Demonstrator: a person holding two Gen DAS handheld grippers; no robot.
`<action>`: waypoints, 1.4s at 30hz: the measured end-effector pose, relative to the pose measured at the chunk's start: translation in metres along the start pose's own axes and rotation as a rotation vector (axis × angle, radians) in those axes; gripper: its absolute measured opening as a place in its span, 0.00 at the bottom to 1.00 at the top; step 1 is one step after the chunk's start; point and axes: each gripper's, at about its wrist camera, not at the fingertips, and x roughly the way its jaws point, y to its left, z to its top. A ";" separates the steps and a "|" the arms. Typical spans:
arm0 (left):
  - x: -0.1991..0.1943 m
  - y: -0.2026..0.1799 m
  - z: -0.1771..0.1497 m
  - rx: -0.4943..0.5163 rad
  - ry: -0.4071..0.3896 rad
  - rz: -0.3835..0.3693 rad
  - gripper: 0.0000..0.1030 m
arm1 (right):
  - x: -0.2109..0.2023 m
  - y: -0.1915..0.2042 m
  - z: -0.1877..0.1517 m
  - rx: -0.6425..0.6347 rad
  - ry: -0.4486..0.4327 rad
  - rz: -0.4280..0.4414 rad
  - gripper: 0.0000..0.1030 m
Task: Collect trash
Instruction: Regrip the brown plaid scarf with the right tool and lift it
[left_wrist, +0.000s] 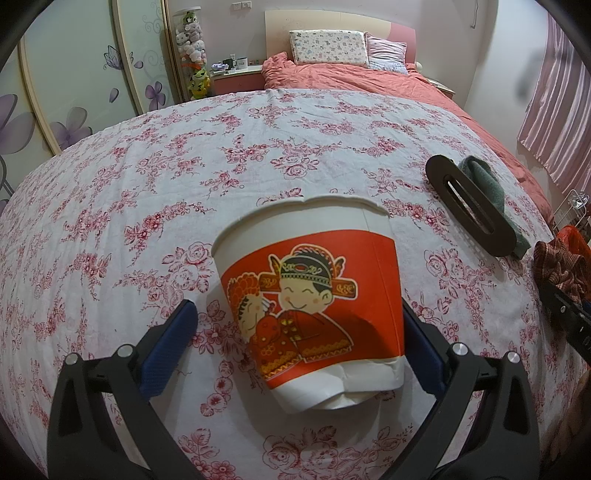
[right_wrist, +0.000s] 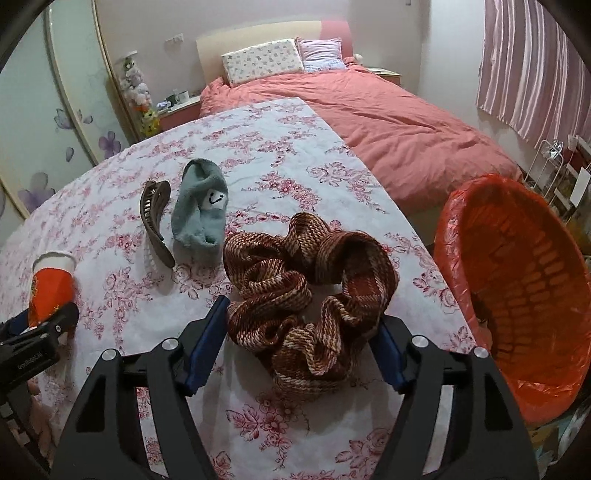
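Note:
A crumpled paper cup (left_wrist: 314, 295) with a red cartoon band stands on the floral tablecloth (left_wrist: 147, 184). My left gripper (left_wrist: 299, 321) is open, its blue pads on either side of the cup, with a gap on the left side. The cup also shows at the far left of the right wrist view (right_wrist: 50, 284). My right gripper (right_wrist: 301, 328) is open around a brown woven scrunchie (right_wrist: 310, 291) lying on the cloth. An orange-lined trash basket (right_wrist: 517, 280) stands off the table's right edge.
A brown hair claw clip (right_wrist: 155, 221) and a grey-blue sock (right_wrist: 201, 214) lie behind the scrunchie; they also show at the right in the left wrist view, clip (left_wrist: 469, 210) and sock (left_wrist: 491, 184). A red-covered bed (right_wrist: 388, 122) lies beyond the table.

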 end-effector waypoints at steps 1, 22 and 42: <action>0.000 0.000 0.000 0.000 0.000 0.000 0.97 | -0.001 -0.002 -0.001 0.007 -0.001 0.006 0.69; 0.000 0.000 0.000 0.000 0.000 0.001 0.97 | 0.003 0.009 0.000 -0.031 0.024 0.036 0.92; 0.000 0.000 0.000 0.001 -0.001 0.001 0.97 | 0.001 0.005 0.000 -0.017 0.017 0.045 0.91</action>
